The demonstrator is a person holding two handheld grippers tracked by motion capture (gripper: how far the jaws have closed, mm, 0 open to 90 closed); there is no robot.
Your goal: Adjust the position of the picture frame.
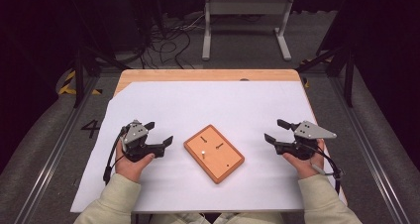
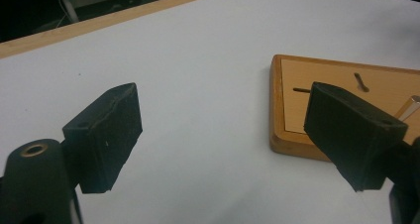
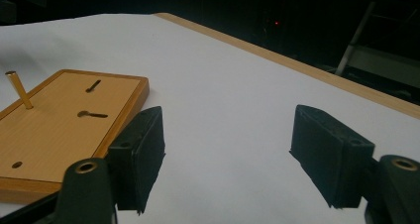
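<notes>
A wooden board point(image 1: 214, 153) lies in the middle of the white sheet, turned diagonally. One brass peg point(image 1: 203, 151) stands upright in it, with two dark slots and a small hole point(image 1: 228, 165) beside it. In the right gripper view the board point(image 3: 64, 120) is at the left with the peg point(image 3: 19, 90) leaning slightly. The left gripper view has the board point(image 2: 341, 100) at the right, partly behind one jaw. My left gripper point(image 1: 158, 133) rests open left of the board, holding nothing. My right gripper point(image 1: 275, 131) rests open to the right, holding nothing.
A white sheet point(image 1: 208, 110) covers most of the wooden table point(image 1: 198, 75). Beyond the far edge are a grey metal stand point(image 1: 245, 16) and loose cables point(image 1: 168, 40) on the floor. Dark rails run along both sides of the table.
</notes>
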